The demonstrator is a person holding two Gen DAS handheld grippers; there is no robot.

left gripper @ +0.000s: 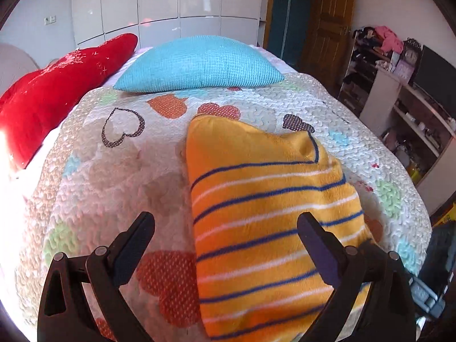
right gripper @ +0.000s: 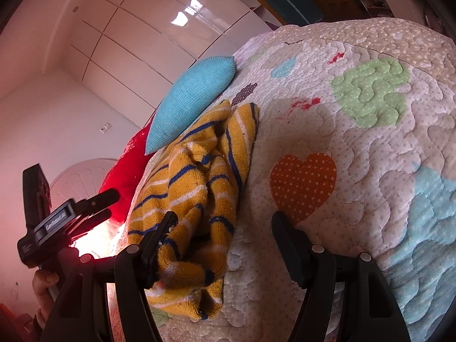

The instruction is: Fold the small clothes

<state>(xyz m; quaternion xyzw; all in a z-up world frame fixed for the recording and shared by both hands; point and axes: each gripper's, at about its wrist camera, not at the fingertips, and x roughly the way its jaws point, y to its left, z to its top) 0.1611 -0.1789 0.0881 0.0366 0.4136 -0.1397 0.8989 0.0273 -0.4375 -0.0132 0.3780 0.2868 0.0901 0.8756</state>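
A small yellow garment with blue and white stripes [left gripper: 265,208] lies on the quilted bedspread [left gripper: 114,171]. In the left wrist view it lies as a long folded strip. My left gripper [left gripper: 225,222] is open above its near end, the right finger [left gripper: 316,242] over the cloth and the left finger over the quilt. In the right wrist view the garment [right gripper: 199,176] looks bunched and creased. My right gripper [right gripper: 223,222] is open and empty, its left finger [right gripper: 162,230] touching the garment's edge. The left gripper's body [right gripper: 57,219] shows at the left.
A turquoise pillow [left gripper: 199,62] and a red pillow [left gripper: 57,91] lie at the far end of the bed. White wardrobe doors [left gripper: 171,0] stand behind. Shelves with clutter [left gripper: 399,99] and a wooden door [left gripper: 327,22] are at the right. The bed edge [left gripper: 421,228] drops off at the right.
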